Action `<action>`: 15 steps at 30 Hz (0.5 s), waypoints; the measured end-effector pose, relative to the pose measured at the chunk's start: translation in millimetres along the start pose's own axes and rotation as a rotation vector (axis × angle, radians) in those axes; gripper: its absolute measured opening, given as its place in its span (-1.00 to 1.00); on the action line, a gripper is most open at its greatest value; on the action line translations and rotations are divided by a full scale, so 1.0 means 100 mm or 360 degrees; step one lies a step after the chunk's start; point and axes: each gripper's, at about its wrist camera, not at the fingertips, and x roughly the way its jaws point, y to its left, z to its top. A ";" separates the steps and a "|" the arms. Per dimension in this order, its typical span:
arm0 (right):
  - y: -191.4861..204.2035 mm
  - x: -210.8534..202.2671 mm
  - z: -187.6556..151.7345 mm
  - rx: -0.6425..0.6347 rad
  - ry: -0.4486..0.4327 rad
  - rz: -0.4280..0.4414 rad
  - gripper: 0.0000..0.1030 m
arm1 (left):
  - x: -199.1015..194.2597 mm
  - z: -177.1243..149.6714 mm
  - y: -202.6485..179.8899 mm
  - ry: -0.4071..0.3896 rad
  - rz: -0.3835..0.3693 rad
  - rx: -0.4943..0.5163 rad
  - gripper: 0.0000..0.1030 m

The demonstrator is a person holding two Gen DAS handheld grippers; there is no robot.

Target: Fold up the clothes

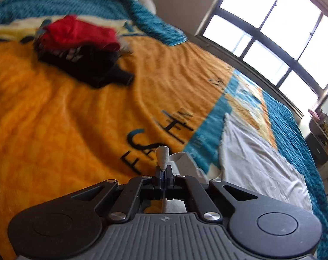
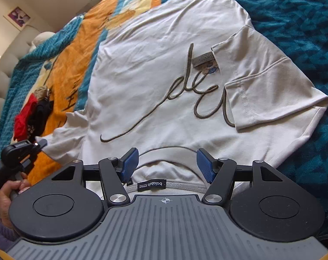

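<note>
A white T-shirt [image 2: 155, 69] with brown script lettering lies flat on the bed, its right sleeve [image 2: 270, 91] folded in over the chest. My right gripper [image 2: 168, 166] is open, its blue pads either side of the collar [image 2: 164, 169], just above the shirt. My left gripper [image 1: 163, 169] is shut on the edge of the shirt's left sleeve [image 1: 164, 153]; a bunch of white cloth sticks up between its fingers. That gripper also shows in the right wrist view [image 2: 39, 144] at the sleeve's tip. The shirt body [image 1: 257, 158] stretches away to its right.
The bed is covered by an orange and teal blanket [image 1: 55, 112]. A pile of red and black clothes [image 1: 81, 47] lies toward the headboard; it also shows in the right wrist view [image 2: 31, 114]. A window [image 1: 272, 32] and a side shelf [image 1: 322, 134] stand beyond the bed.
</note>
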 end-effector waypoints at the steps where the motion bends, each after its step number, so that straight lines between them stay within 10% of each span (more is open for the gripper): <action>1: -0.03 -0.01 0.00 0.0012 -0.0005 0.0004 0.27 | -0.06 0.00 -0.21 -0.0058 -0.0051 0.0158 -1.00; 5: -0.17 -0.07 0.01 0.0077 -0.0029 0.0014 0.27 | -0.33 -0.39 -1.10 -0.0112 -0.0254 0.0906 -1.00; 9: -0.31 -0.16 0.03 0.0126 -0.0052 0.0017 0.27 | -0.34 -0.99 -1.51 0.0190 -0.0267 0.1412 -0.66; 15: -0.49 -0.31 0.07 0.0177 -0.0076 0.0067 0.30 | -0.48 -0.62 -0.87 0.0445 -0.0330 0.0653 -0.27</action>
